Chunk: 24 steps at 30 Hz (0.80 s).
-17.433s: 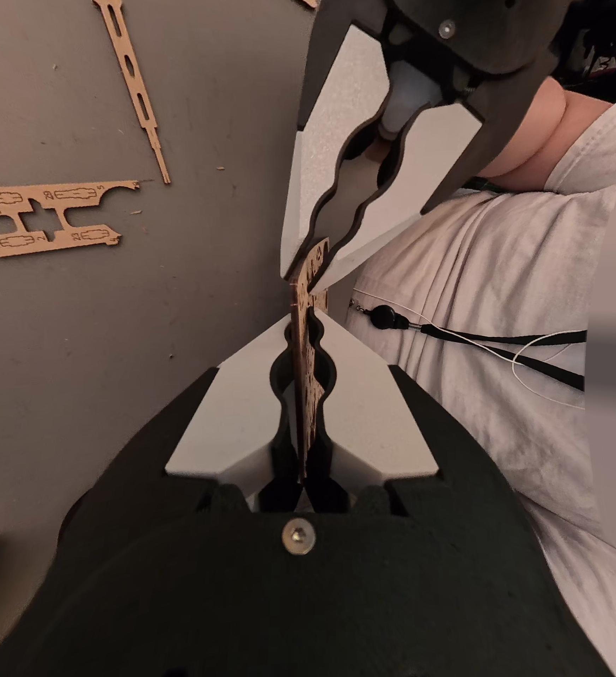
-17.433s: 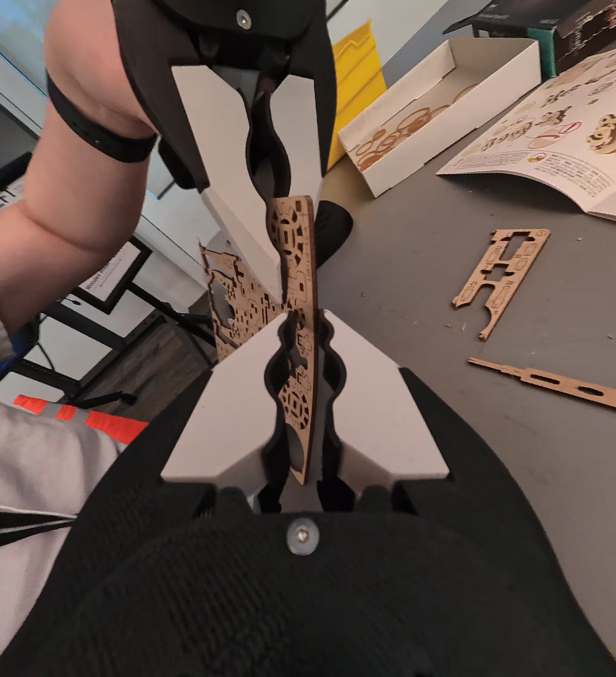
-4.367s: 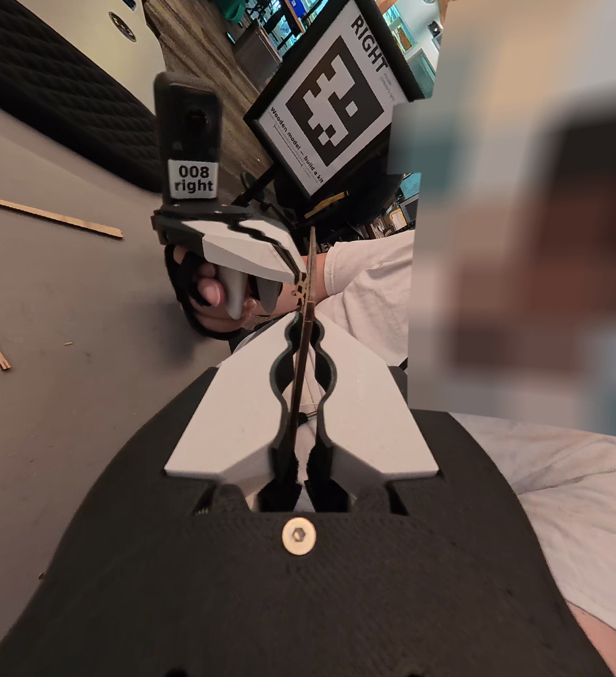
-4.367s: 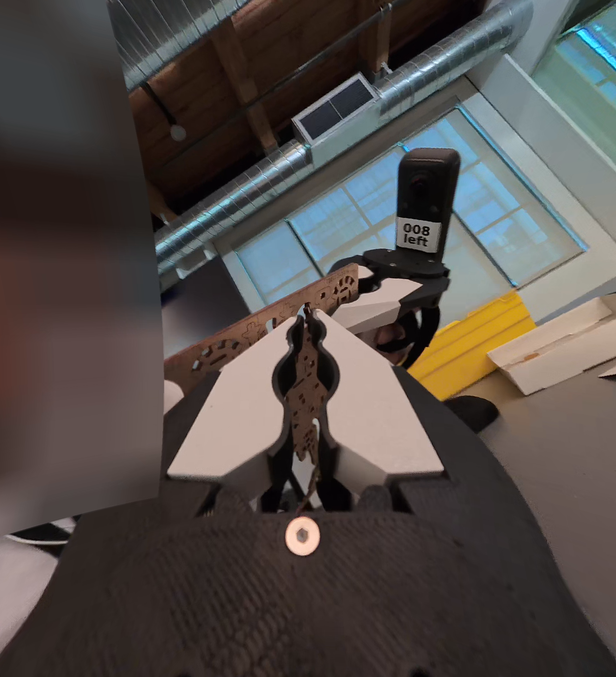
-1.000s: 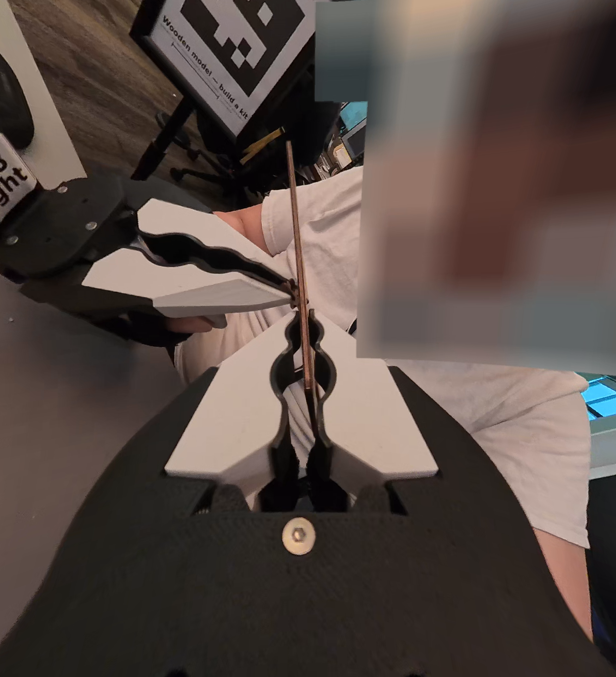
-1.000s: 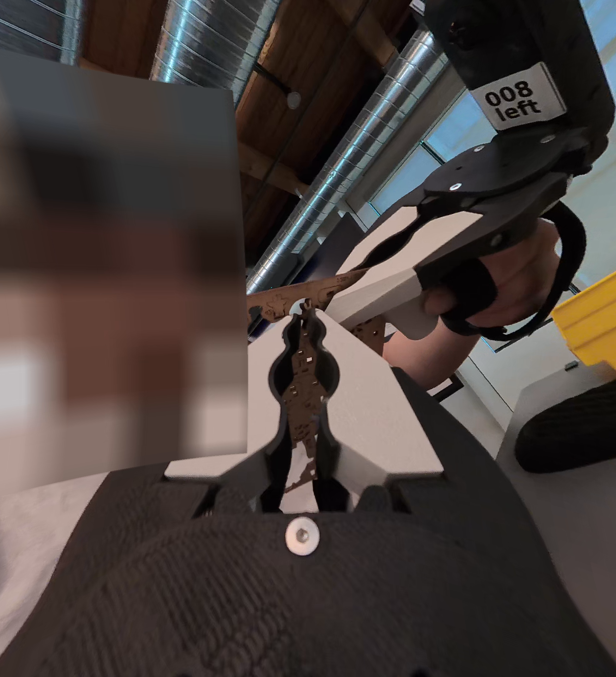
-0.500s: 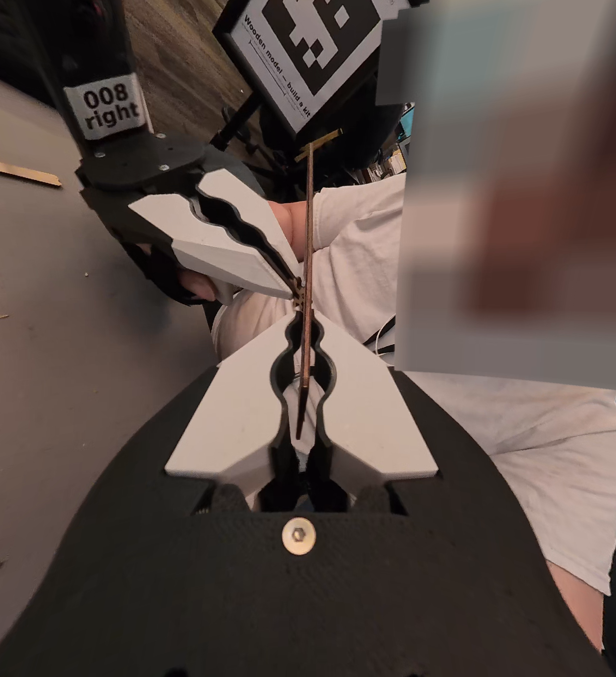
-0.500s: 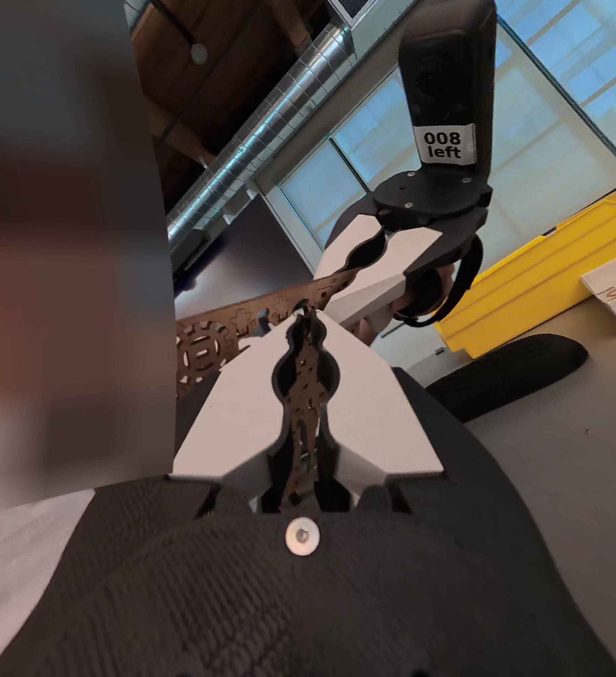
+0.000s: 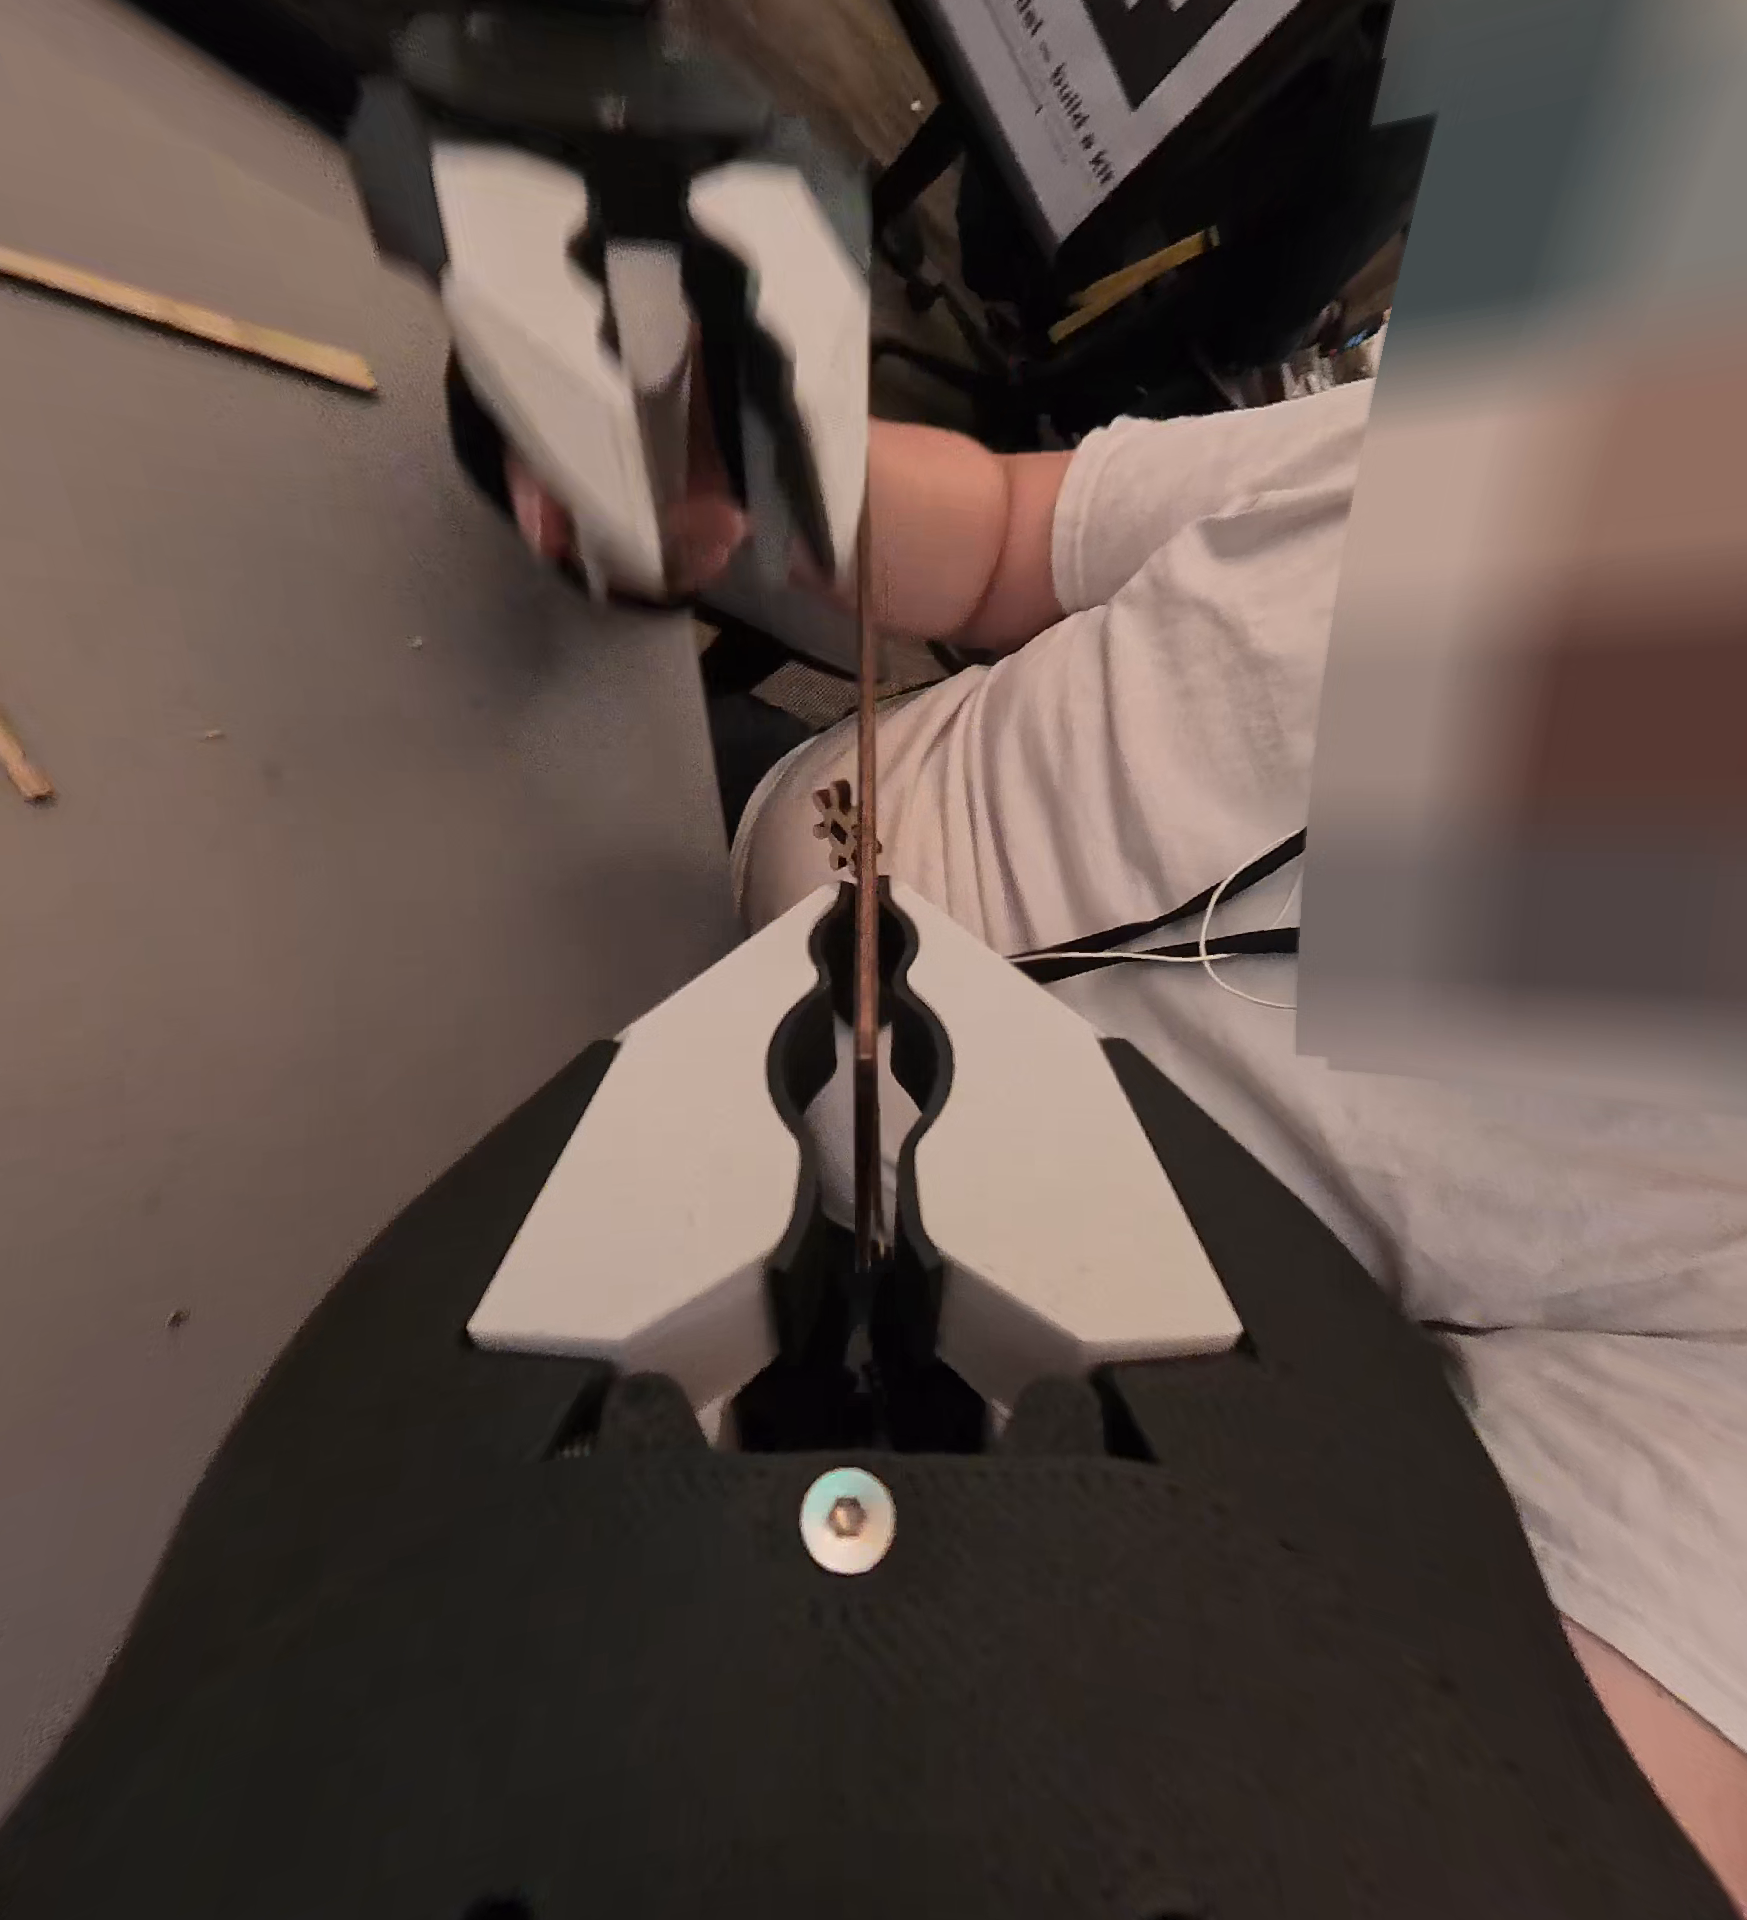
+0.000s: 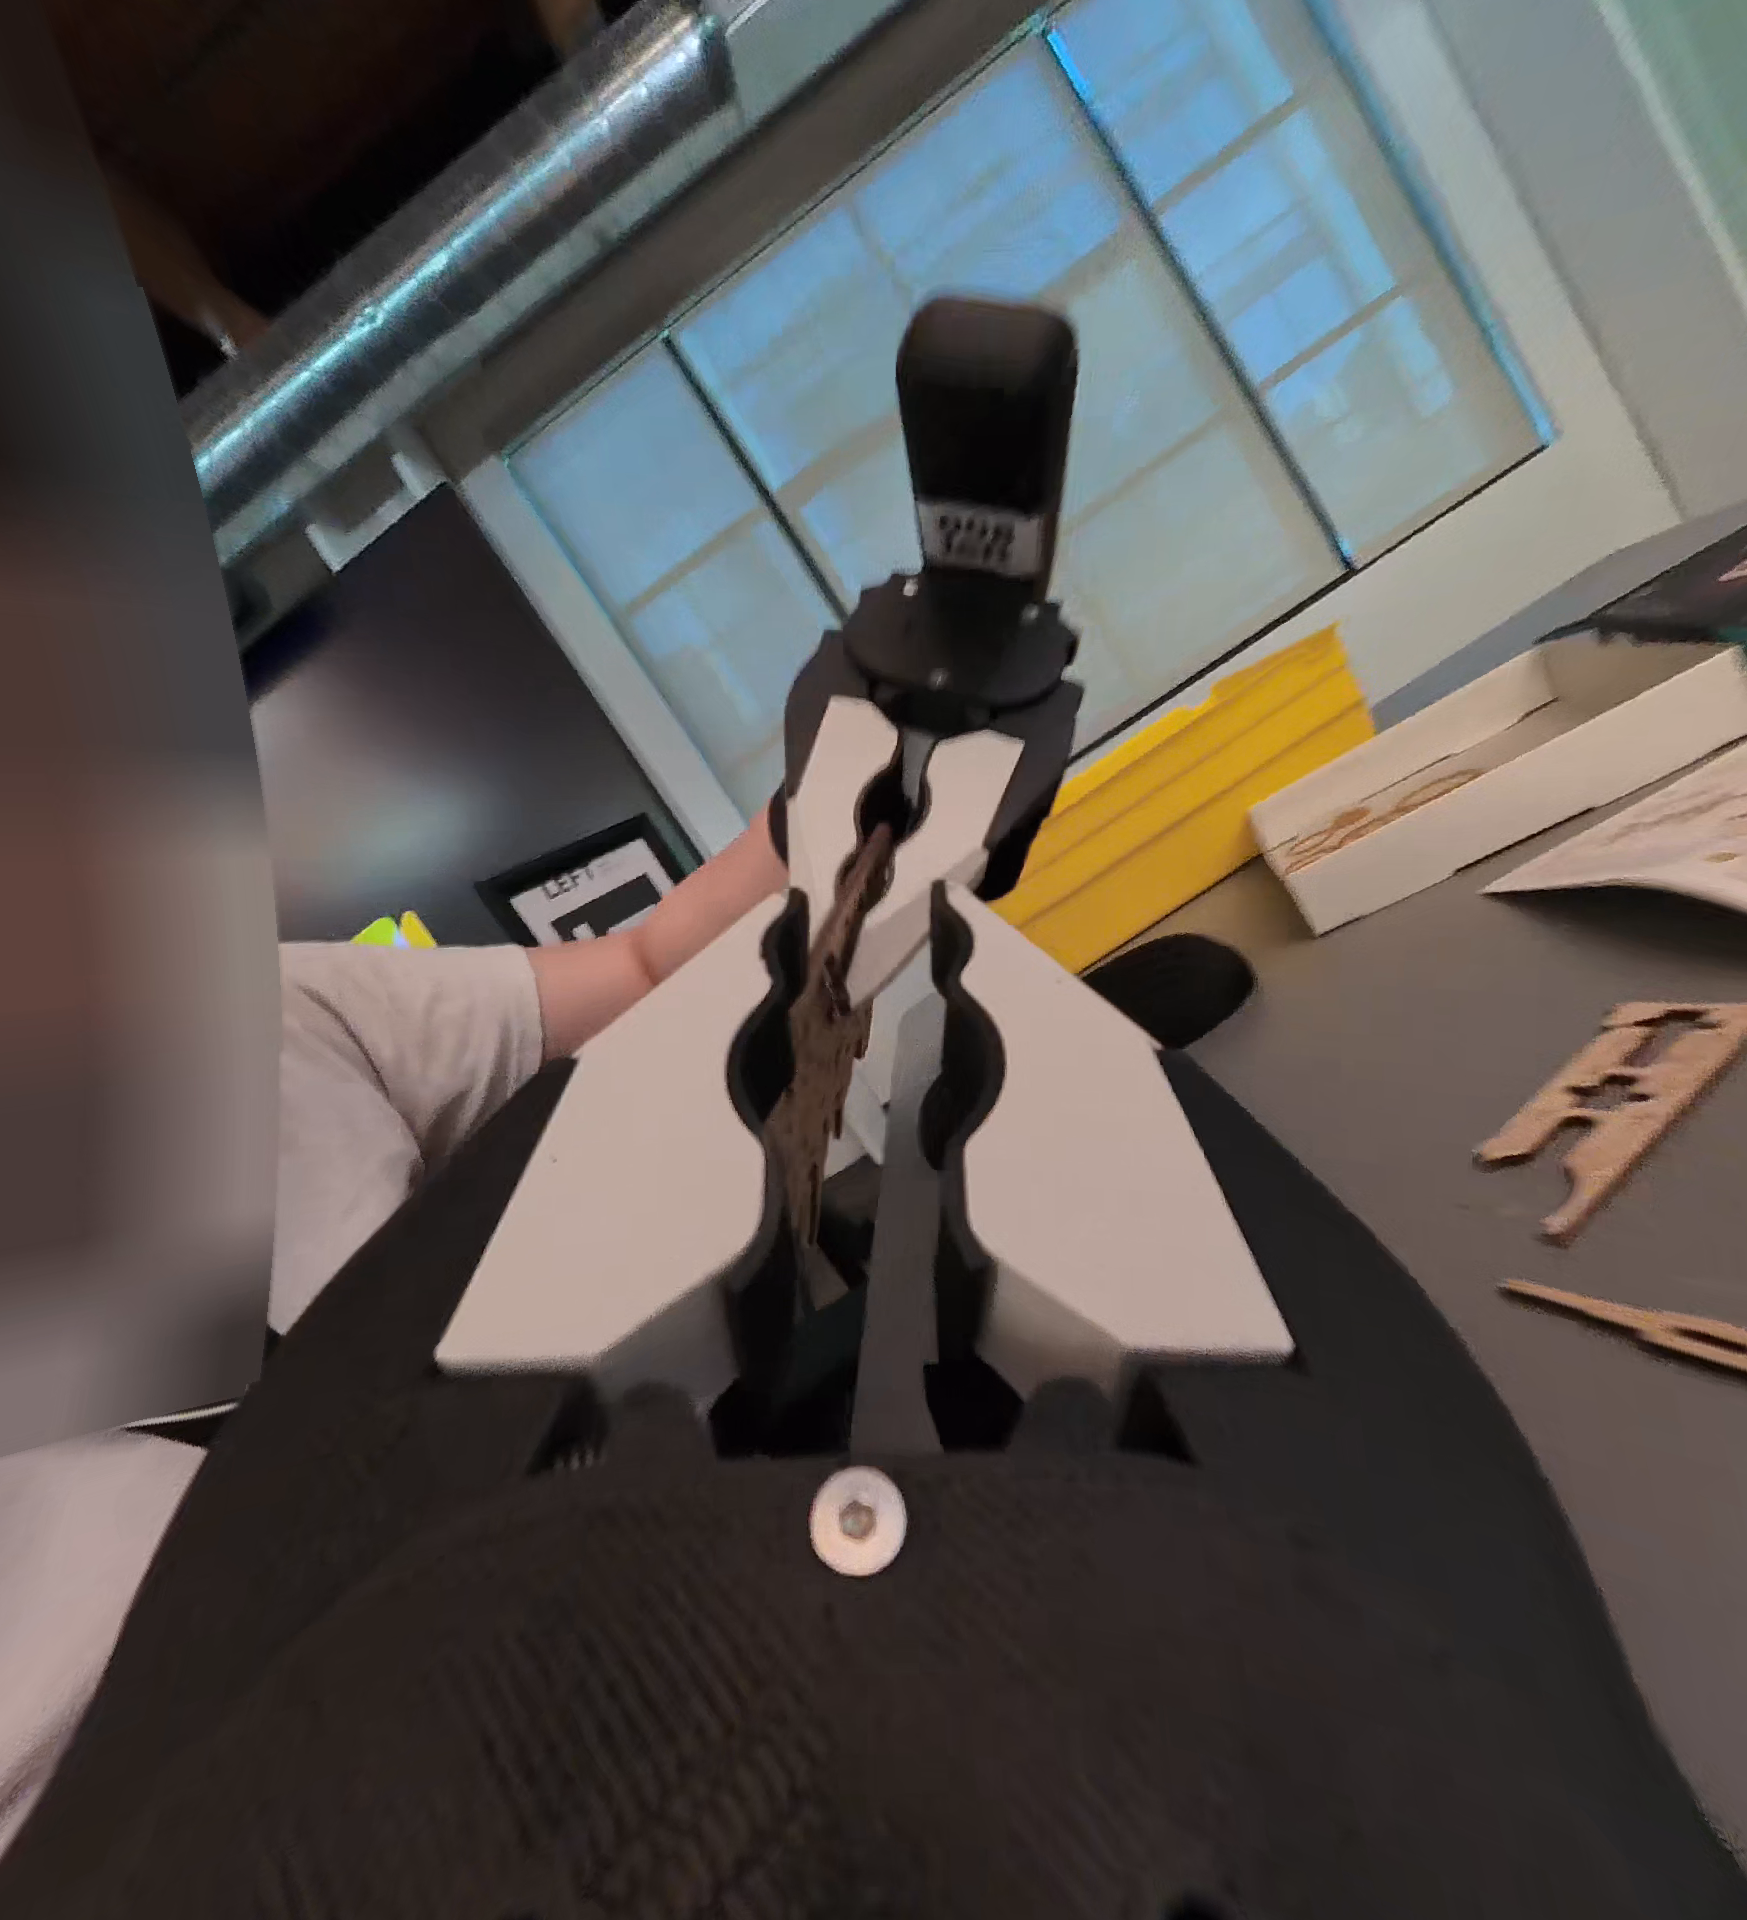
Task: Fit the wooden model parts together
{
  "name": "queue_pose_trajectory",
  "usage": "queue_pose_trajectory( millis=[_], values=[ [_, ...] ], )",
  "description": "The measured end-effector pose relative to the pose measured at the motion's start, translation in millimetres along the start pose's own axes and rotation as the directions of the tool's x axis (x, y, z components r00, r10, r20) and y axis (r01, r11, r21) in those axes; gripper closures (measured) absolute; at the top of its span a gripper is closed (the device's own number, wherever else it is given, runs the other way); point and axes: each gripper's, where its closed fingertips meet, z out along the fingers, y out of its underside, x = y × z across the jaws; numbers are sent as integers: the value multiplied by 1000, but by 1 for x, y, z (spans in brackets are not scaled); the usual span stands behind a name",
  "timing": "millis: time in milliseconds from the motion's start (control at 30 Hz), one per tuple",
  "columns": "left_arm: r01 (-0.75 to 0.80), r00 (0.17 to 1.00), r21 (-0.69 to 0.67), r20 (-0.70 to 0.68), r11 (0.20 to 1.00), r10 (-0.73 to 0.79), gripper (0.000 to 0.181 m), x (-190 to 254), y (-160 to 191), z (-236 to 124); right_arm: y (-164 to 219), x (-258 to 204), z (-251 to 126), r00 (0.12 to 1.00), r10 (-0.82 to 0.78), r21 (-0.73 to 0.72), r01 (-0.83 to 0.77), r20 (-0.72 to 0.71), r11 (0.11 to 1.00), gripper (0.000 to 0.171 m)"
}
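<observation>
1. Left tongs (image 9: 861,883) clamped on the wooden sheet (image 9: 864,727), held edge-on above the surface (image 9: 225,935).
2. Right tongs (image 10: 864,904) apart; sheet lies loose between them.
3. Small cog piece (image 9: 836,826) pokes out sideways just above the left tips.
4. Judgement: thin, light, snaps easily. Grip near solid edge, not cutouts.

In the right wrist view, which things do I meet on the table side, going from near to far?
Thin wooden strip → flat cut-out wooden piece → open white box → yellow bin → window.
</observation>
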Motion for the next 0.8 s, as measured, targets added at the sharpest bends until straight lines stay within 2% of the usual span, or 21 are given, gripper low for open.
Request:
queue_pose_trajectory(
  millis=[33,67,100,167,267,333,367,433,567,667,733,800],
  values=[
    [23,999,-29,36,999,-22,181,-7,4,-1,-8,3,-5,1000,-15,-5,15,-23,1000,146],
    [40,996,-60,85,997,-35,180,-16,9,-3,-11,5,-6,999,-23,-44,21,-45,999,134],
    [56,991,-83,126,995,-45,181,-23,12,-4,-10,6,-4,998,-18,-106,11,-61,994,123],
    [97,986,-112,144,989,-81,181,-31,14,-4,1,6,5,998,-9,-244,-7,-64,970,116],
    [126,983,-155,153,980,-102,181,-38,15,-3,33,16,18,991,-102,-476,51,-82,878,120],
    [129,983,-174,149,976,-103,181,-39,12,-3,46,19,22,991,-123,-557,71,-57,827,127],
    [128,983,-185,151,974,-101,181,-40,11,-4,48,20,25,994,-103,-569,57,-48,820,127],
    [124,984,-211,149,970,-94,181,-40,8,-4,53,14,27,999,-45,-594,41,8,803,141],
    [133,984,-268,148,954,-95,181,-41,8,-4,54,24,25,998,-67,-615,52,-1,787,159],
    [133,982,-313,169,940,-83,181,-43,8,-6,52,25,26,997,70,-604,-76,-34,794,160],
    [126,983,-334,170,934,-72,181,-41,7,-6,51,27,25,994,98,-601,-104,-43,792,168],
    [121,980,-365,192,923,-52,180,-42,7,-6,53,27,24,987,141,-613,-156,-73,775,169]
  ],
)
